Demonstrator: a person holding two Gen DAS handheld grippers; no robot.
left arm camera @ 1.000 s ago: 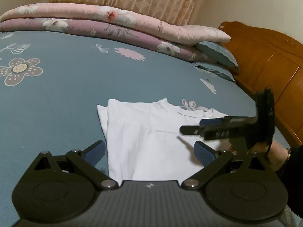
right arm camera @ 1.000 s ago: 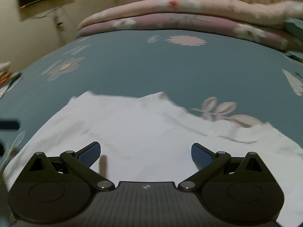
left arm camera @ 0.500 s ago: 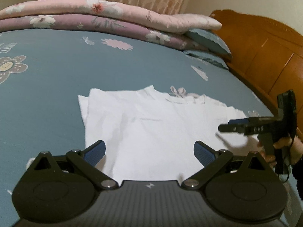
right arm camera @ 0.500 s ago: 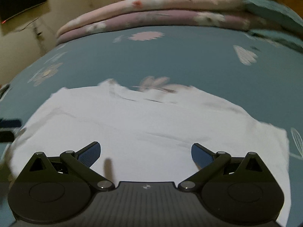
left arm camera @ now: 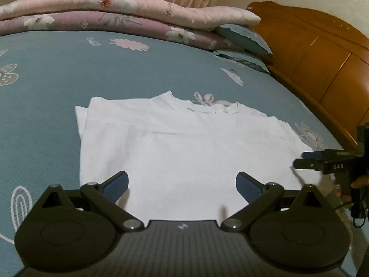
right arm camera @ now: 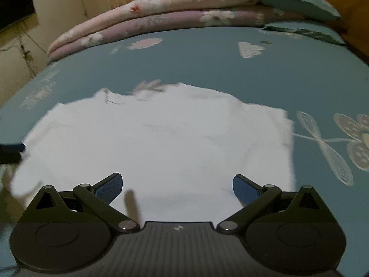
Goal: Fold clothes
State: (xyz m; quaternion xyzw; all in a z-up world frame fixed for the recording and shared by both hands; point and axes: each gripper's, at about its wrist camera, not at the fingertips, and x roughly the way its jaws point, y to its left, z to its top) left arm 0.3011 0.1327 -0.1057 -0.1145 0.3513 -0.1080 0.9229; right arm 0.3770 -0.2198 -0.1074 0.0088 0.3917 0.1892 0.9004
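Now the white T-shirt (left arm camera: 184, 147) lies flat on the blue flowered bedsheet (left arm camera: 46, 73), toward the near edge of the bed, with its neckline pointing to the far side where the folded quilts (left arm camera: 120, 11) are stacked. Its left side looks already turned in, since a second layer shows along that edge. The shirt's long axis, as it now lies, runs across both views, from the bed's left toward the wooden headboard (left arm camera: 322, 53) on the right.

The left gripper (left arm camera: 182, 184) sits low over the near hem, fingers spread wide with nothing between them, and the cloth begins directly ahead of its blue pads (left arm camera: 116, 185). The right gripper (right arm camera: 176, 185) is spread just as wide and empty, also looking forward across the hem; in the left wrist view it appears side-on at the shirt's right edge, held in a hand (left arm camera: 359, 181) near the headboard side.

Judging by this, the next fold turns on the right edge: it lies just beside the right gripper, well apart from the left one, so the right is the nearer tool to pinch it. Both are held roughly level, pointing toward the quilts. The right wrist view is a bit blurred, so fine wrinkles there cannot be read.
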